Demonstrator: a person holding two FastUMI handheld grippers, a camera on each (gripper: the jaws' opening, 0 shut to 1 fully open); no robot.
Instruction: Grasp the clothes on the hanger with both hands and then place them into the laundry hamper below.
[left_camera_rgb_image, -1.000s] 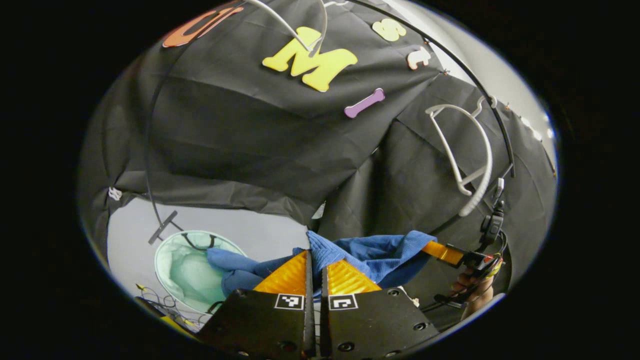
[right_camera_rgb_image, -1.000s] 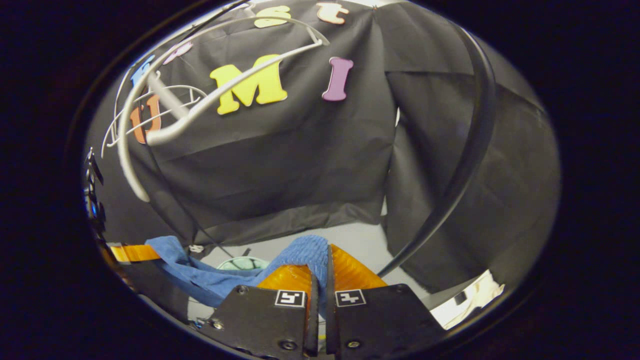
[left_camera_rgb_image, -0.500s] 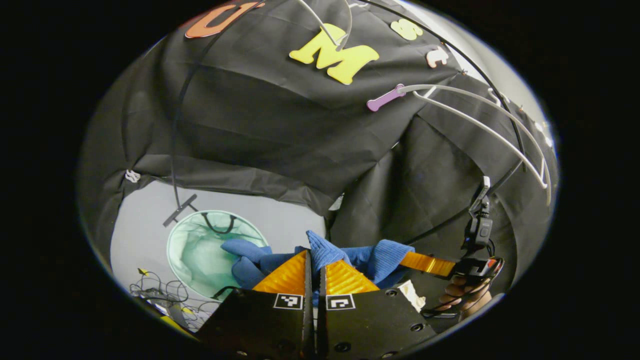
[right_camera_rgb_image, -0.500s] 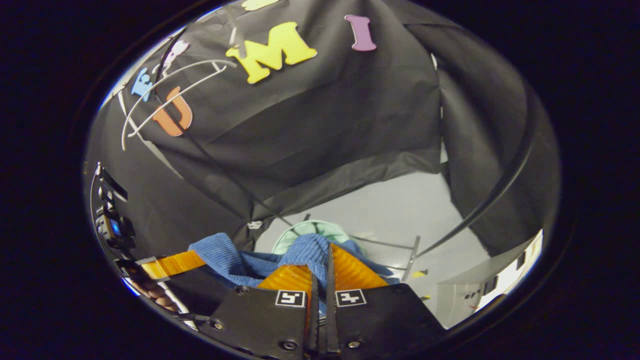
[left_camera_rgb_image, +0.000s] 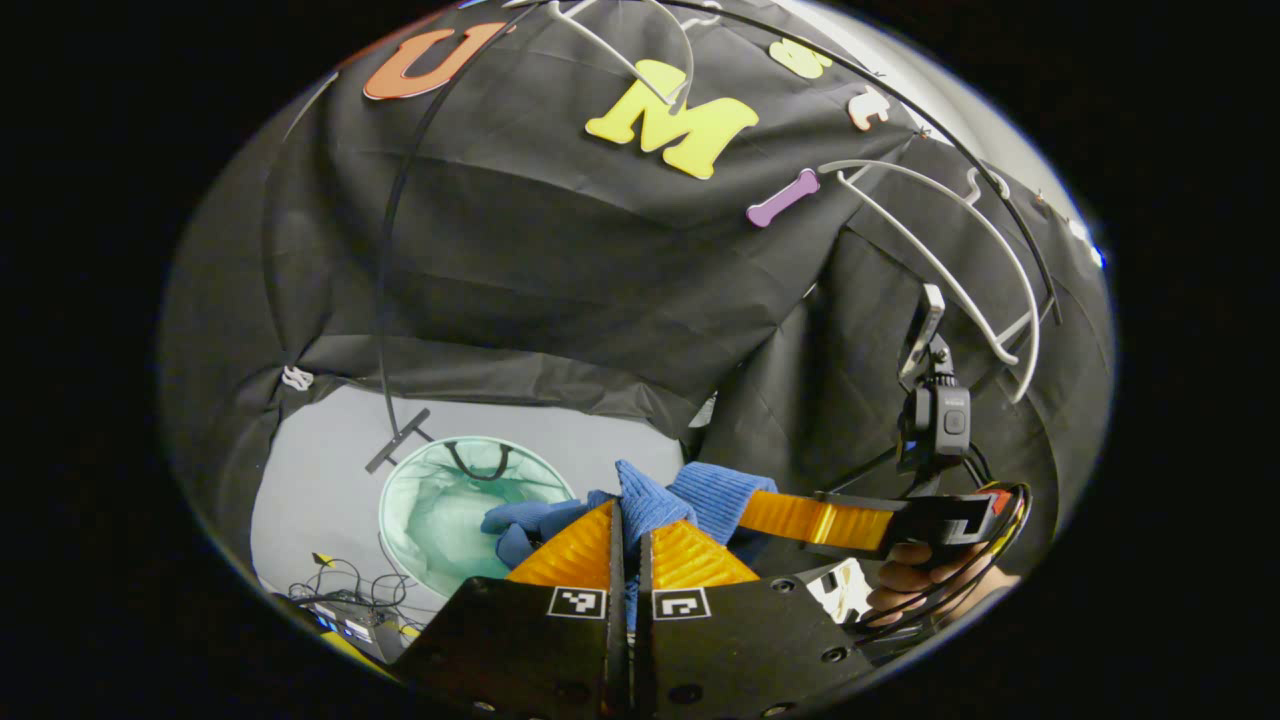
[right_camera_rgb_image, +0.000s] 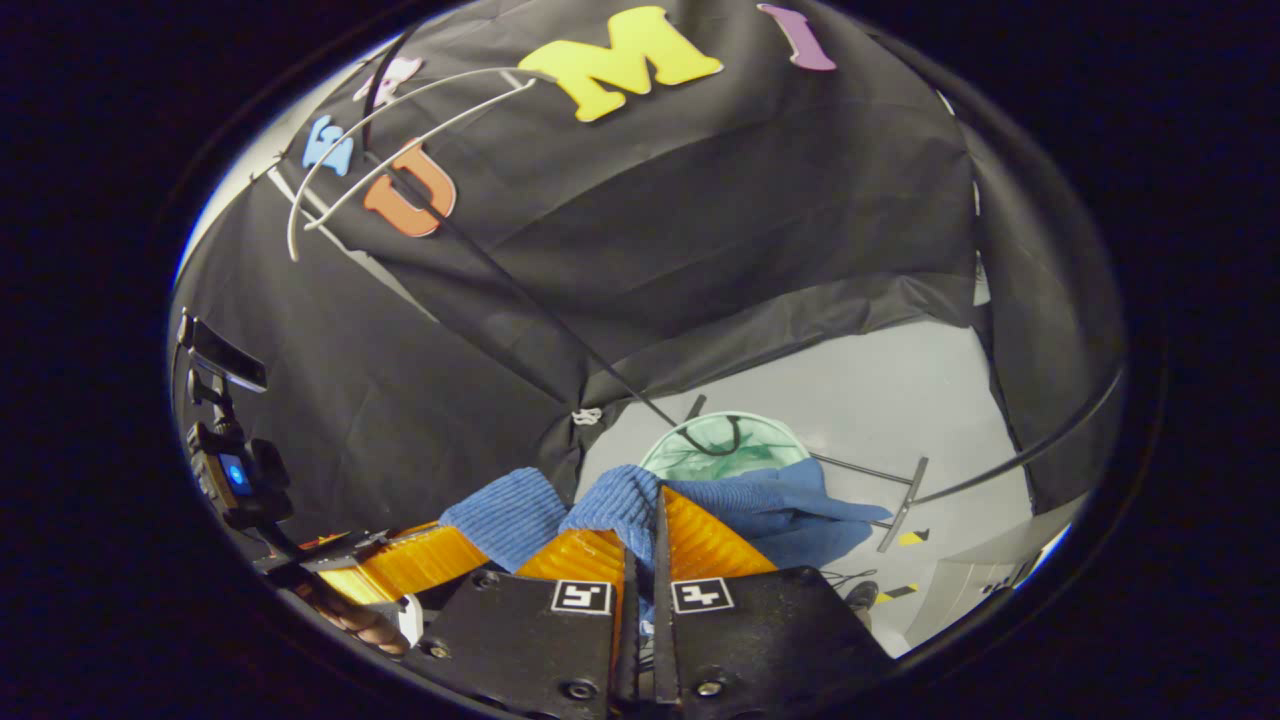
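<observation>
Clothes (left_camera_rgb_image: 700, 495) (right_camera_rgb_image: 760, 505) – one blue ribbed knit piece, soft and bunched – hang between the two grippers, above the laundry hamper. In the left gripper view the left gripper (left_camera_rgb_image: 627, 525) has its fingers clenched on a fold of the knit at 6 o'clock. The right gripper (left_camera_rgb_image: 770, 515) comes in from 4 o'clock, held by a hand (left_camera_rgb_image: 915, 585), and its fingers reach into the same cloth. In the right gripper view the right gripper (right_camera_rgb_image: 645, 520) grasps a ribbed edge between its closed fingers at 6 o'clock, and the left gripper (right_camera_rgb_image: 440, 555) enters from 8 o'clock, with a hand (right_camera_rgb_image: 350, 620) under it.

Laundry hamper (left_camera_rgb_image: 450, 505) (right_camera_rgb_image: 735, 450) is round, pale green, of thin soft fabric with a dark loop handle on the rim. It stands on the grey floor (left_camera_rgb_image: 310, 480). The cloth covers part of its opening in both views, so I cannot tell what lies inside it.

Around it stand thin black rack poles (left_camera_rgb_image: 385, 300) with flat feet. White bare hangers (left_camera_rgb_image: 960, 270) (right_camera_rgb_image: 390, 130) – thin, curved – hang at 2 o'clock in the left gripper view and at 10 o'clock in the right gripper view. Loose cables (left_camera_rgb_image: 340, 600) lie on the floor at 7 o'clock in the left gripper view.
</observation>
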